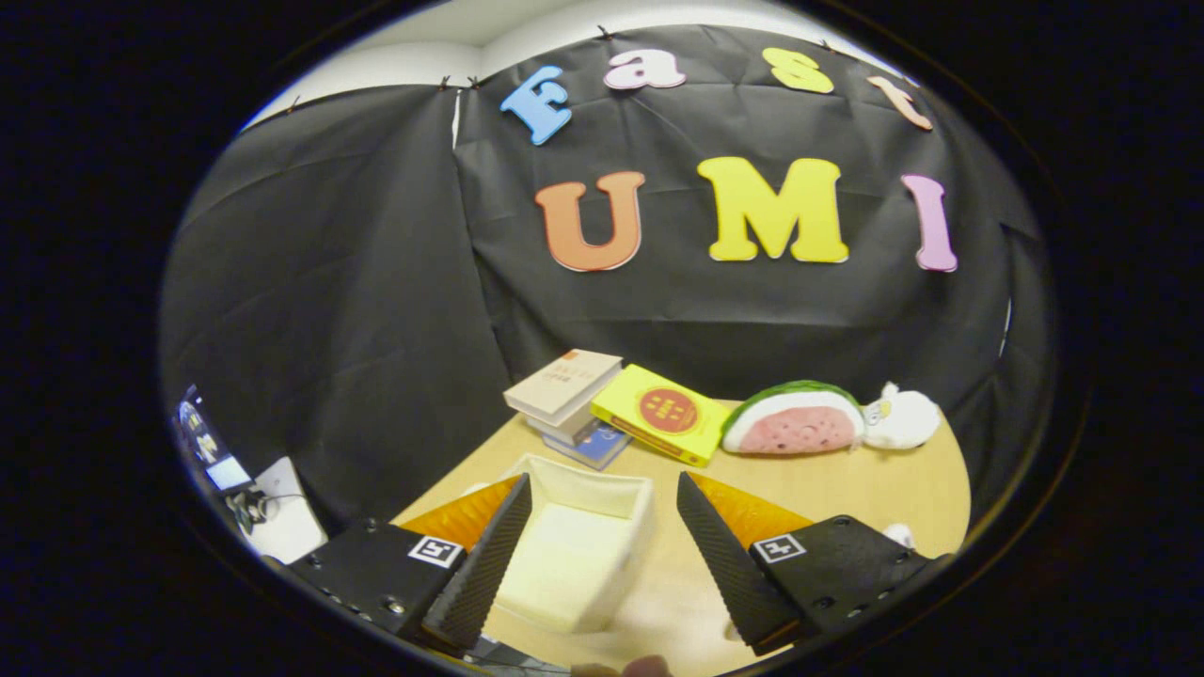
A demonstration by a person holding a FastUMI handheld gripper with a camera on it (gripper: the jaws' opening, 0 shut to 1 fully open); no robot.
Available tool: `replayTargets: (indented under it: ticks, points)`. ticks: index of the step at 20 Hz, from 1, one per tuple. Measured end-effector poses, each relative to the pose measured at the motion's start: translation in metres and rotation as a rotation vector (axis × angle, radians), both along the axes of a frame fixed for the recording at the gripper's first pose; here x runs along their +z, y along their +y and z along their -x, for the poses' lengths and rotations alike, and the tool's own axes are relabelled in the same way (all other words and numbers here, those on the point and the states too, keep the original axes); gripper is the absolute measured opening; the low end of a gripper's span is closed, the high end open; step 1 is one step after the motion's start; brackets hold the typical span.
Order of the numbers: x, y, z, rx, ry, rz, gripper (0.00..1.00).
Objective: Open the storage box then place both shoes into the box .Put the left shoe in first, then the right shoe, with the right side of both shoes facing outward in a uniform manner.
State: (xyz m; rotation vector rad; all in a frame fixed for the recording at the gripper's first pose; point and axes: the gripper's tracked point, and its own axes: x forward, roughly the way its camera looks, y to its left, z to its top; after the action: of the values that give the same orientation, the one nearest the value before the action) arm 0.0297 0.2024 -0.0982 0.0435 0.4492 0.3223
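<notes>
fingers (602, 555) spread wide, holding nothing, hovering over the open storage box (588, 555) on the table (847, 489), likely awaiting shoes.

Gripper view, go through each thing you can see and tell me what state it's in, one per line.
gripper: open, fingers spread, holding nothing
storage box: open on top, inside looks bare, between the fingers and slightly ahead
stack of books: piled flat, beyond the box
yellow book: closed, tilted, leaning on the stack
watermelon plush: lying on the table
white plush: lying beside the watermelon plush
table: wooden, bearing all of these
</notes>
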Motion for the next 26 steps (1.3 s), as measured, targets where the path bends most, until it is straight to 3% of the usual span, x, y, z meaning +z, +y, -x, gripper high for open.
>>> replayTargets:
  ticks: [5,9,16,22,26]
  points:
    - [-0.027,-0.119,0.019,-0.109,-0.026,0.084,0.96]
    - [-0.084,-0.175,0.039,-0.191,0.086,0.088,0.96]
    - [-0.193,-0.187,0.037,-0.223,0.297,0.031,0.96]
    - [-0.255,-0.190,0.009,-0.253,0.304,0.057,0.96]
    - [-0.275,-0.198,-0.011,-0.272,0.316,0.060,0.78]
